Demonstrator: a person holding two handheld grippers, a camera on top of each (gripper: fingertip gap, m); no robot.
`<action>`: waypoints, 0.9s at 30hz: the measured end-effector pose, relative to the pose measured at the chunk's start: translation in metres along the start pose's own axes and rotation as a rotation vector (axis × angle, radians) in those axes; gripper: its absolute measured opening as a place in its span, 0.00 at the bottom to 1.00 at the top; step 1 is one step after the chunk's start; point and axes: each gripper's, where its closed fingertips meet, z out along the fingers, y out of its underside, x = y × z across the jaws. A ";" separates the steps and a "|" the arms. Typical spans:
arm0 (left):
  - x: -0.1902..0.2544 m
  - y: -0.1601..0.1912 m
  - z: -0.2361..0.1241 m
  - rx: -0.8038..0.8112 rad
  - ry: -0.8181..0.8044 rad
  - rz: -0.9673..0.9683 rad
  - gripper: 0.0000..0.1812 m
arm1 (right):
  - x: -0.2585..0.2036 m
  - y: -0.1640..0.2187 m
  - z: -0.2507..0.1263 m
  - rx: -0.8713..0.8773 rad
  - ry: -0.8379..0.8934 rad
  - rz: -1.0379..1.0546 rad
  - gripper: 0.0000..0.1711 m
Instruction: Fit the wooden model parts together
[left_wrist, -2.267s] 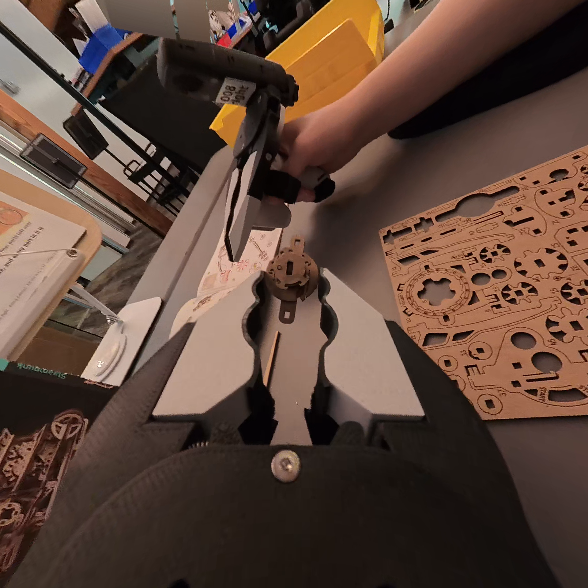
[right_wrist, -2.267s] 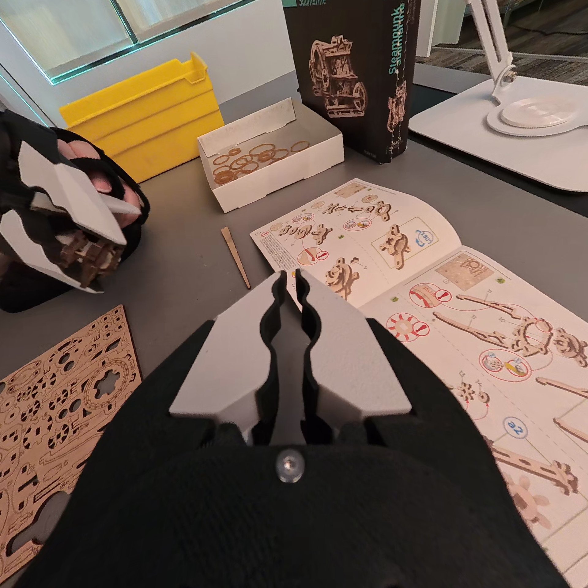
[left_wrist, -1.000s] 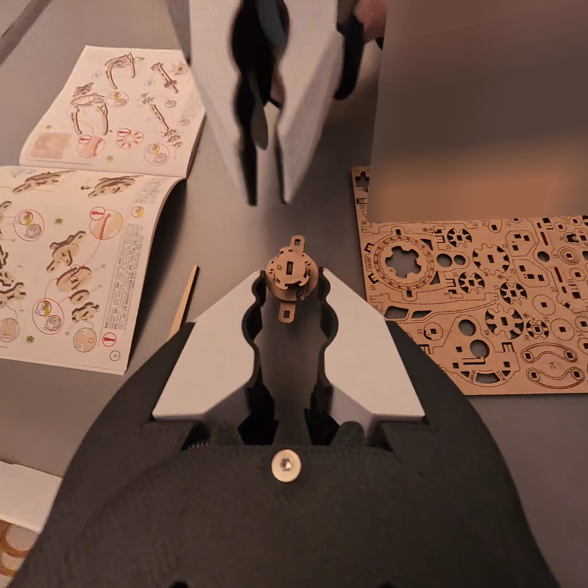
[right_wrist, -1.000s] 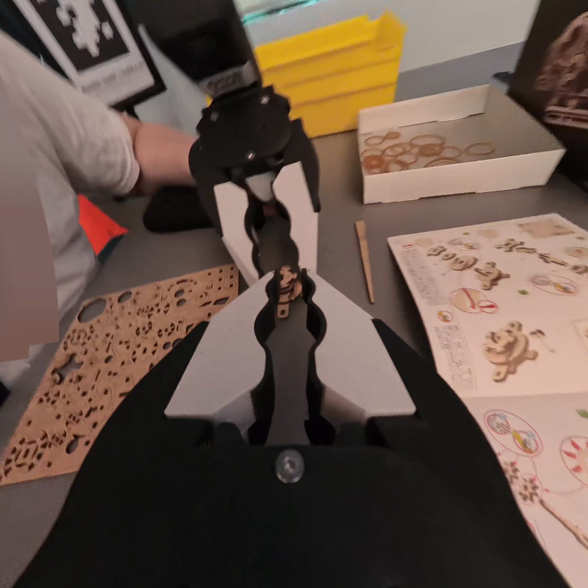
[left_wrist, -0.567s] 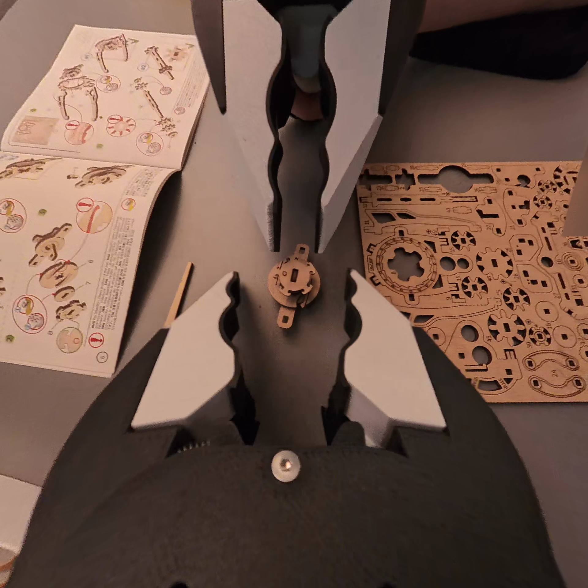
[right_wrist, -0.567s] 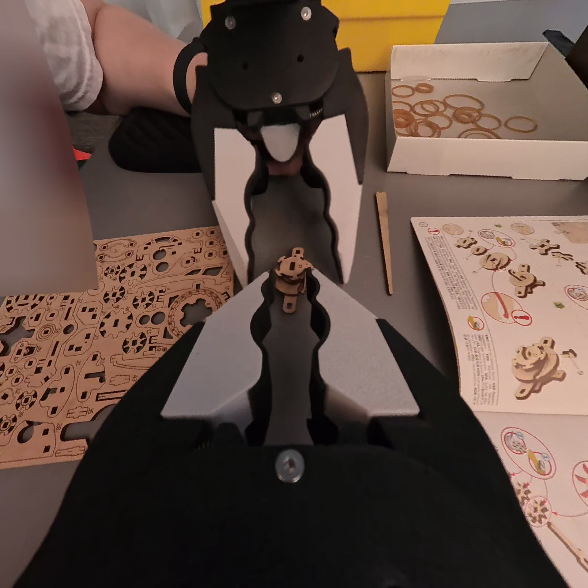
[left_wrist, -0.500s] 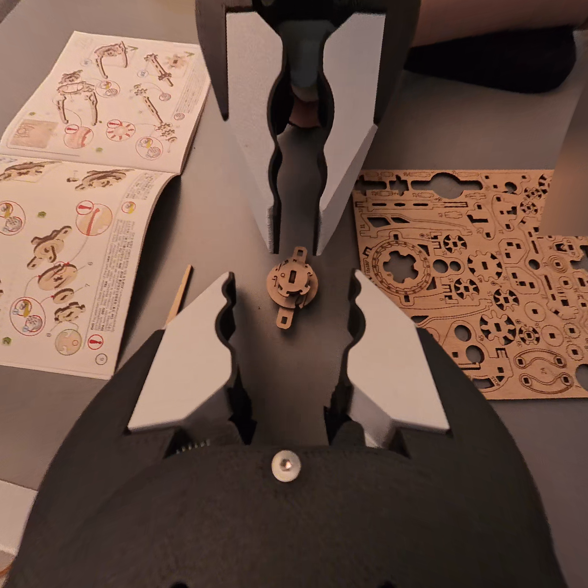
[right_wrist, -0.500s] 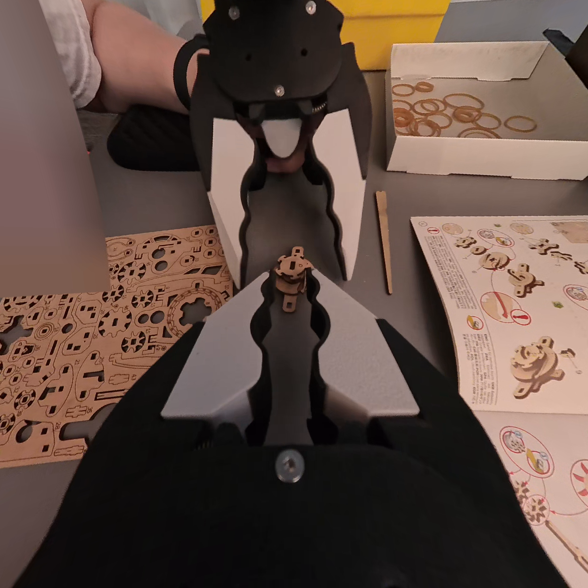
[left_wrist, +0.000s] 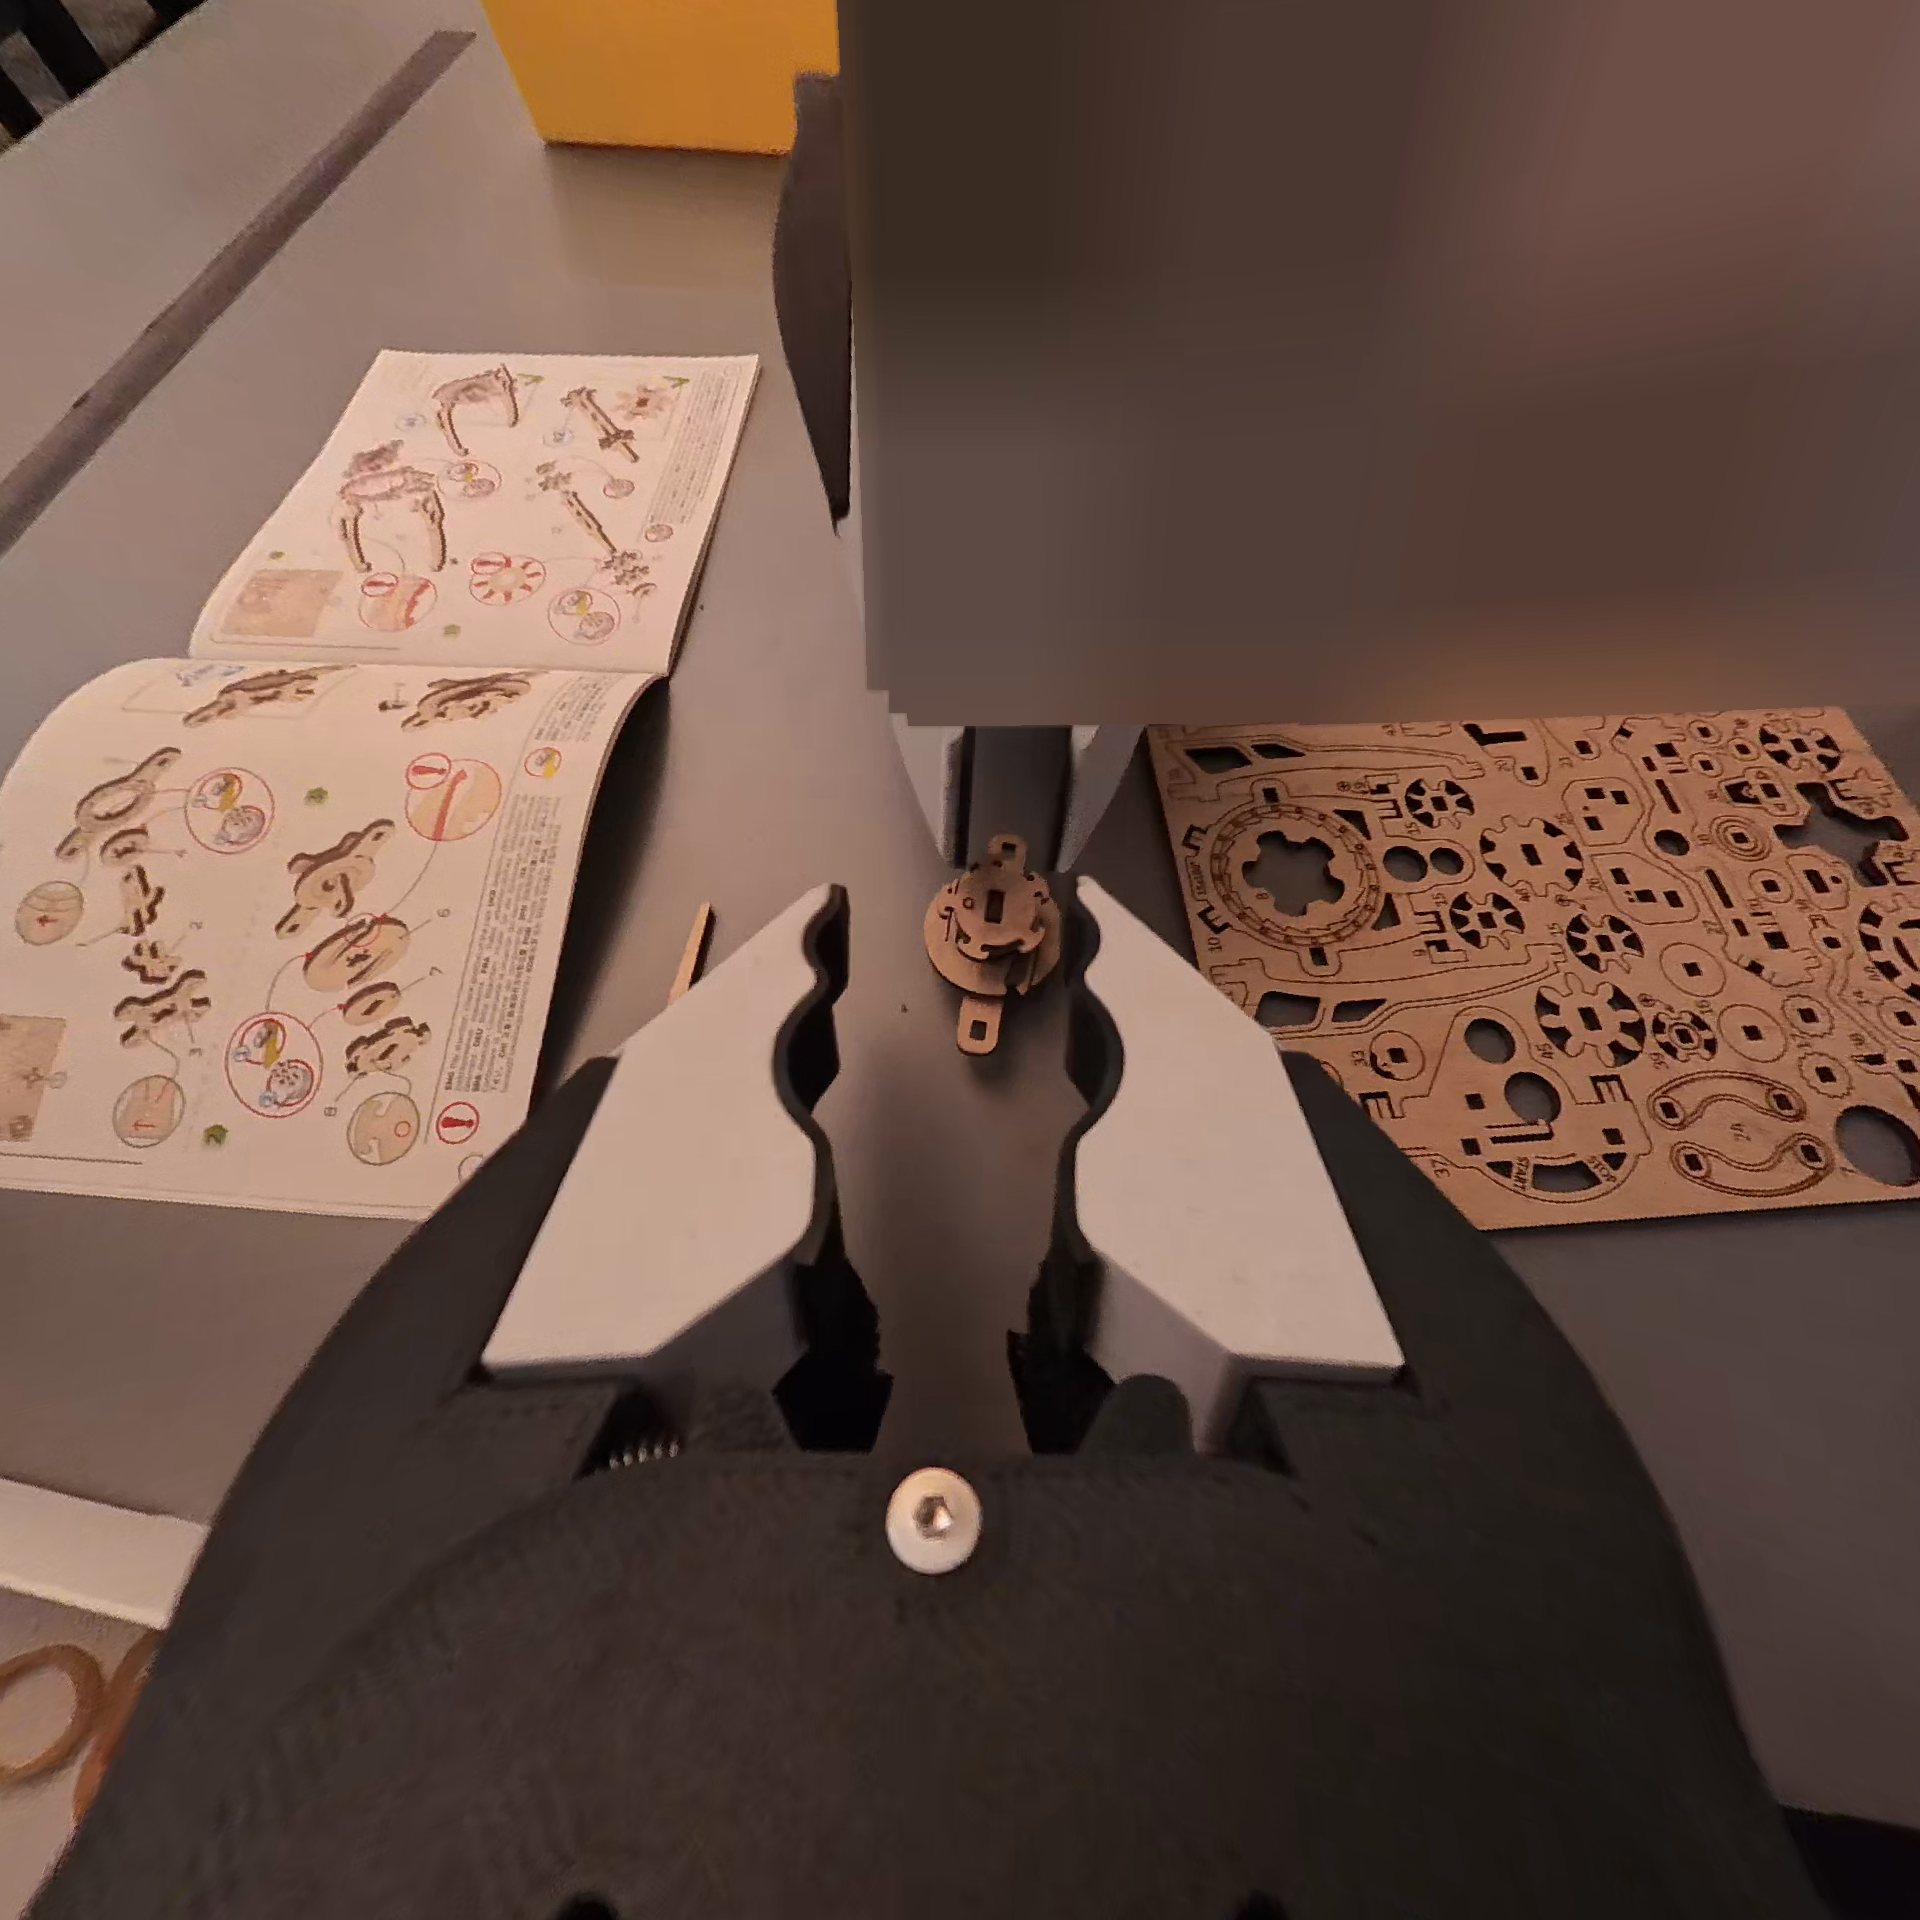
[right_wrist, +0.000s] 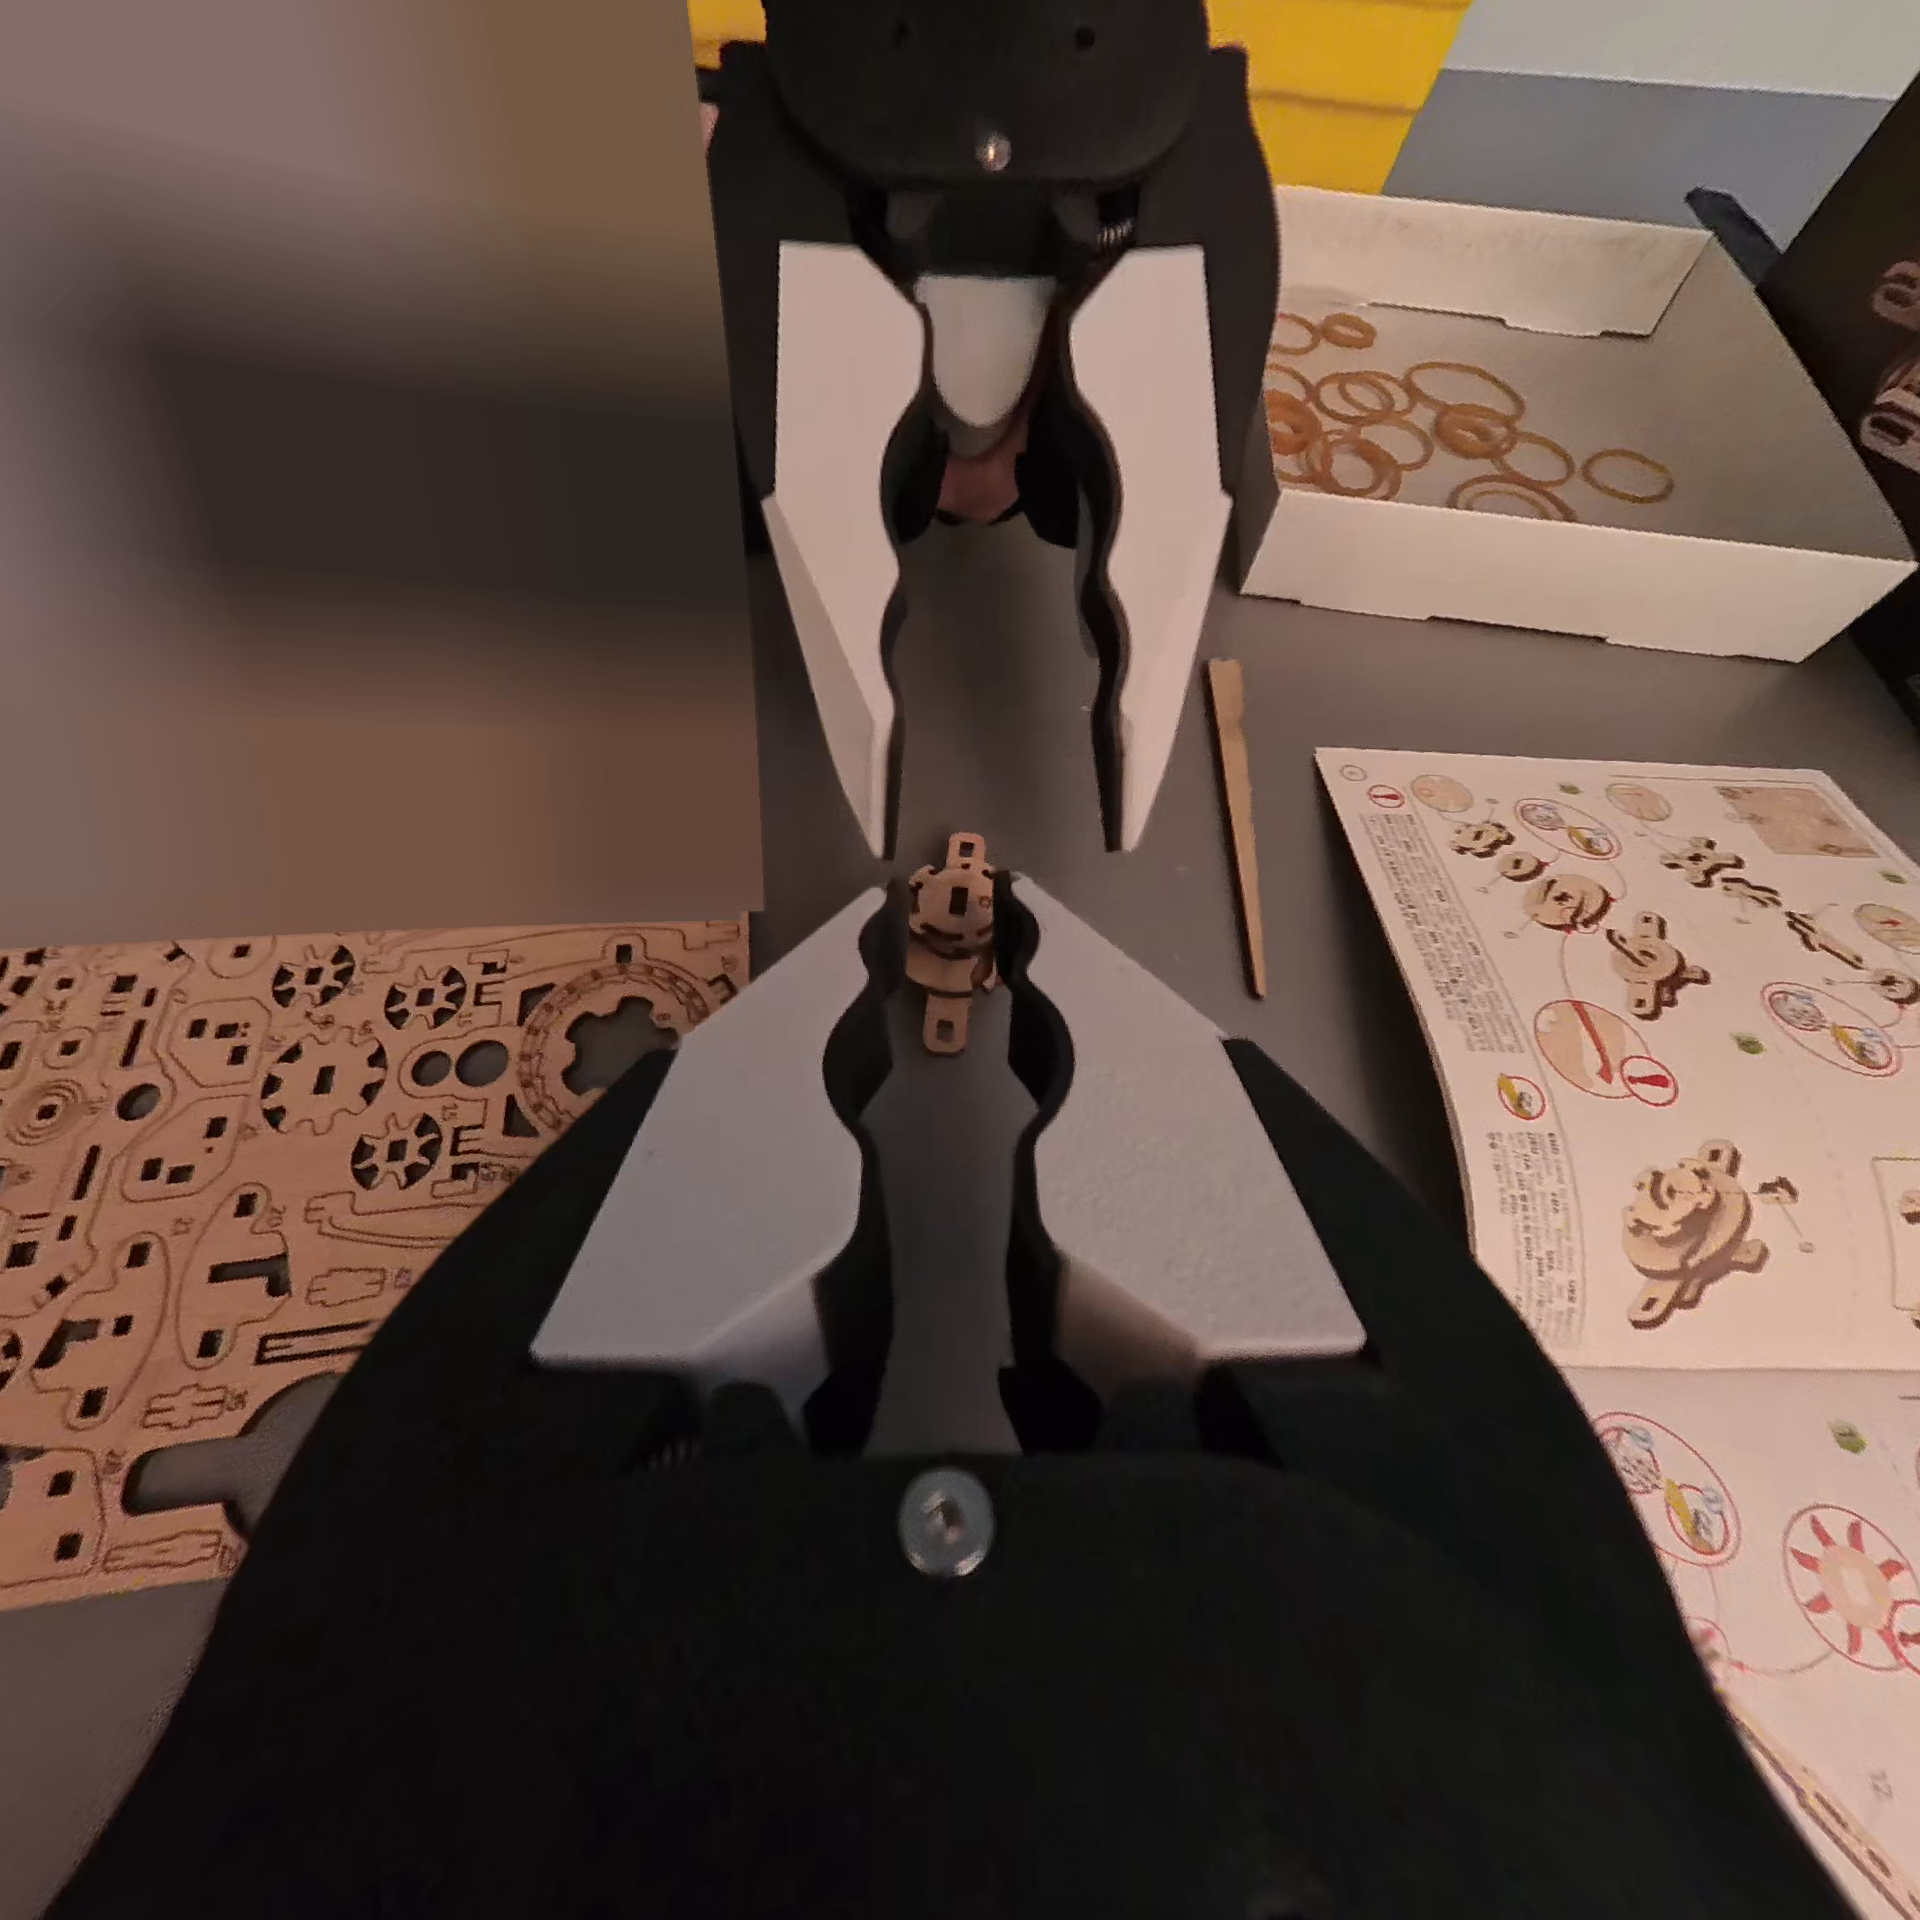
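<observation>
A small round wooden assembly (right_wrist: 951, 925) with a tab at each end is held above the grey table. My right gripper (right_wrist: 948, 914) is shut on it at the fingertips. In the left wrist view the assembly (left_wrist: 992, 925) hangs between the tips of my left gripper (left_wrist: 956, 914), which is open and close to it on the right side. The right gripper's fingertips (left_wrist: 1091, 769) come down from above, mostly behind a blurred patch. In the right wrist view the left gripper (right_wrist: 997, 831) faces mine, jaws apart, its tips just beyond the assembly.
A laser-cut wooden parts sheet (left_wrist: 1558, 935) lies on the table, also in the right wrist view (right_wrist: 260, 1143). An open instruction booklet (left_wrist: 312, 883) and a wooden stick (right_wrist: 1236, 831) lie beside it. A white box of rubber bands (right_wrist: 1558, 561) and a yellow bin (right_wrist: 1330, 94) stand behind. It is some 6 cm from my left tips to the wooden stick (right_wrist: 1236, 831).
The left gripper let go of the assembly and the right gripper shut on it. Since then the left jaws have narrowed again and moved in around the assembly.
</observation>
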 end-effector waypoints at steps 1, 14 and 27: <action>0.001 -0.002 -0.001 0.011 0.002 0.009 0.19 | 0.000 0.002 0.001 -0.013 0.002 -0.005 0.09; 0.008 0.008 0.006 -0.038 0.019 0.046 0.08 | 0.004 0.006 0.003 -0.011 0.002 0.045 0.05; 0.007 0.008 0.007 -0.036 0.008 0.054 0.05 | 0.001 0.005 0.004 -0.015 0.023 -0.037 0.05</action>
